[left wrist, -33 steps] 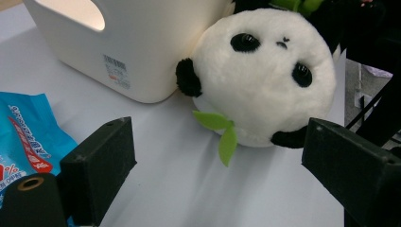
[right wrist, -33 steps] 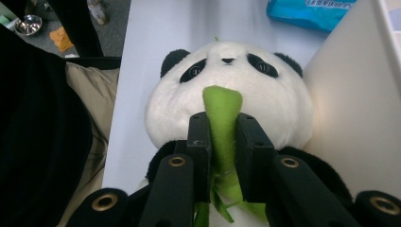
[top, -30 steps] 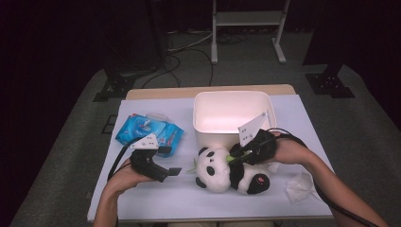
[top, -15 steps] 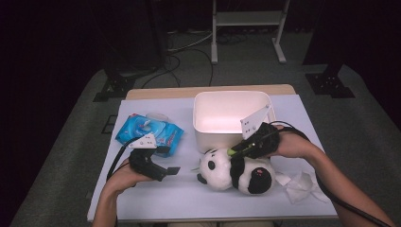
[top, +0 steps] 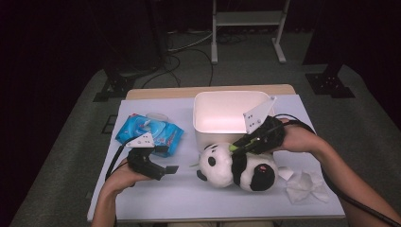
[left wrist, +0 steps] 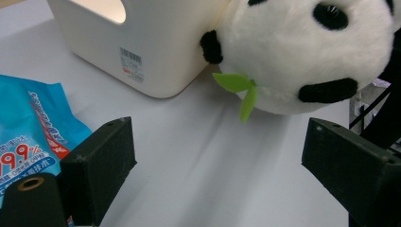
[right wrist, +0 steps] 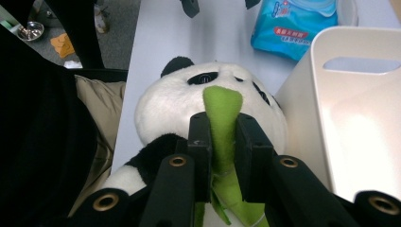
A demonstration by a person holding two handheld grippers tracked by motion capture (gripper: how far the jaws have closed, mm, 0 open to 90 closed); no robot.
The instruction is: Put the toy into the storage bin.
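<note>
Panda plush [top: 236, 165] lifted nearer bin; b/w fur, green stalk [right wrist: 221, 124] clamped.

Plush panda [left wrist: 302, 52]: cut off at top and right edges in the left gripper view; body hidden.
Wet-wipes pack [left wrist: 33, 137]: cut off at left edge; print partly unreadable.
White bin [right wrist: 350, 118]: cut off at right edge in the right gripper view.
Bin label [left wrist: 131, 64]: text too small to read.
</note>
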